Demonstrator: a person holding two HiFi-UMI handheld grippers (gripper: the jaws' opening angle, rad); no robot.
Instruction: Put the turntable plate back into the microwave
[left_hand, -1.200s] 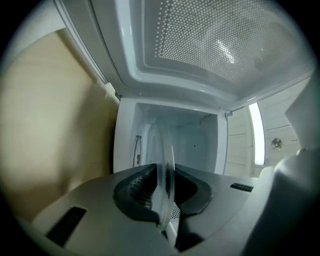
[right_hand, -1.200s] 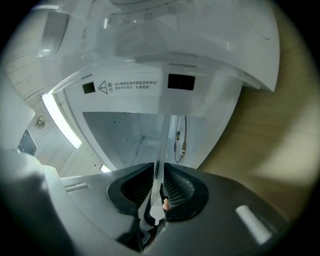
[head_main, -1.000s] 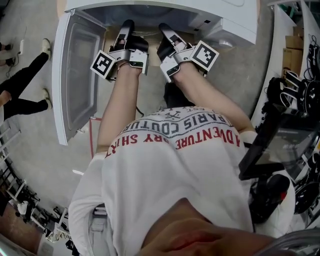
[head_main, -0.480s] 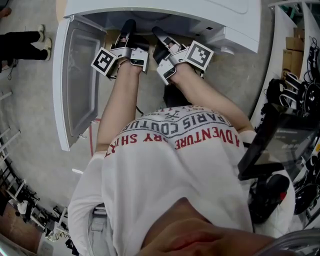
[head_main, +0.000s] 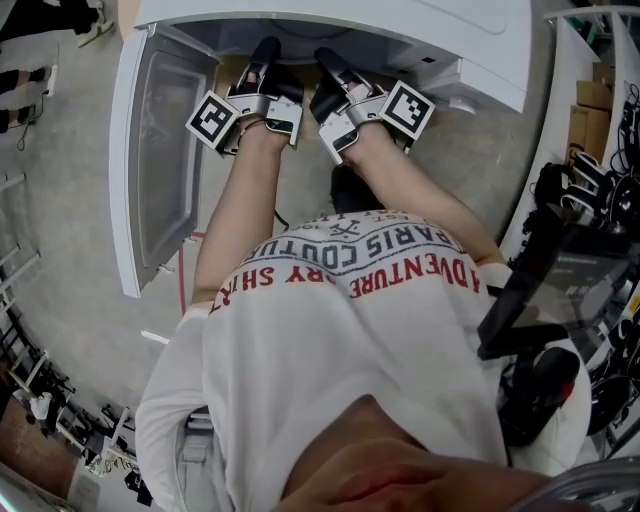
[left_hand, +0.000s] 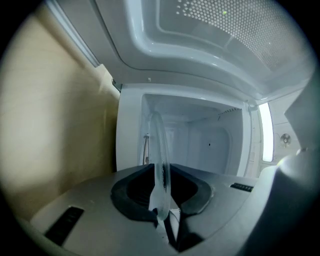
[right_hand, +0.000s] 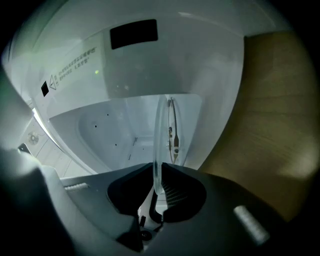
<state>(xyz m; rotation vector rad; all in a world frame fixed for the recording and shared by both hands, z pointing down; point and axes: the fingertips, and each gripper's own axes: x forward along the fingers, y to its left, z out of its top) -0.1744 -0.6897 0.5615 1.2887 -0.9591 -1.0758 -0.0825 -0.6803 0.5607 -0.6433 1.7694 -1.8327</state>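
Here, the microwave (head_main: 400, 25) is seen with its door (head_main: 150, 160) swung wide open to the left. The glass plate (left_hand: 160, 160) is held at the mouth of the cavity. It is clamped at one rim by the left gripper (head_main: 262, 58) and at another by the right gripper (head_main: 330, 65), both jaw pairs closed on it.

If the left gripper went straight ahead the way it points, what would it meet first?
Probably the microwave's back wall: the left gripper, shut on the turntable plate, points inside and the way looks free, though depth is unclear.
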